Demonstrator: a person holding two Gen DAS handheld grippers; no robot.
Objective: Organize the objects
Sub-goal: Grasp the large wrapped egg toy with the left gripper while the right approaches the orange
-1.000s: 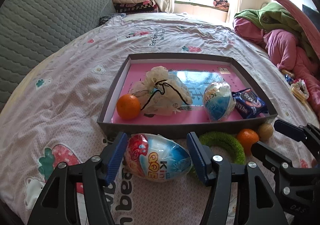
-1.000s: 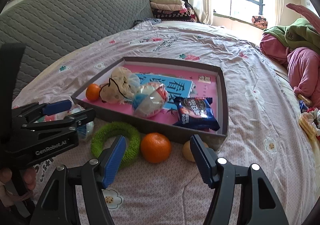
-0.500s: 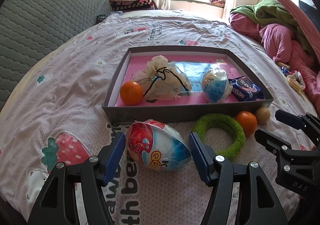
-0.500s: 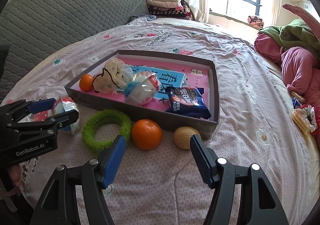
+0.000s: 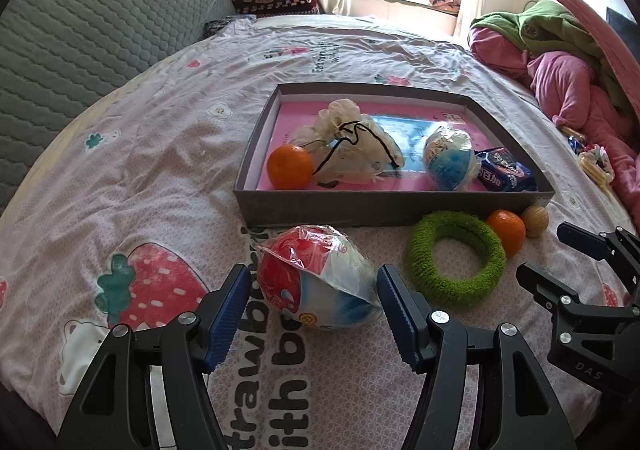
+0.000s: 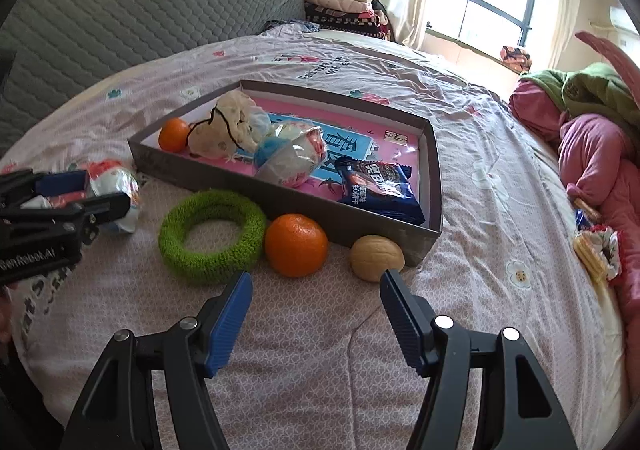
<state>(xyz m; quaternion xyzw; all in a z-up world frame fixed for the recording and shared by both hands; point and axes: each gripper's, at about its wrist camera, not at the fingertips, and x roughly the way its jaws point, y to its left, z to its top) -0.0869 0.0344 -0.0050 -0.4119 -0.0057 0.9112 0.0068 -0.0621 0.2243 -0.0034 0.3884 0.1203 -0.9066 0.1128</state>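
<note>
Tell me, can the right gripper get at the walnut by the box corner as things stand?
Probably yes. The right gripper is open and empty, and the walnut lies on bare sheet just ahead of it. The box wall behind it and the orange alongside leave modest room.

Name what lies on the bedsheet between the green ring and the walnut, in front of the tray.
An orange lies between the green ring and the walnut, clearest in the right wrist view.

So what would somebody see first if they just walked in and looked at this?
Probably the big wrapped toy egg, red and blue, lying on the bedsheet between the open left tongs. Next, the fuzzy green ring and bright orange beside it, just outside the grey tray with the pink bottom, which already holds snacks and another orange.
</note>
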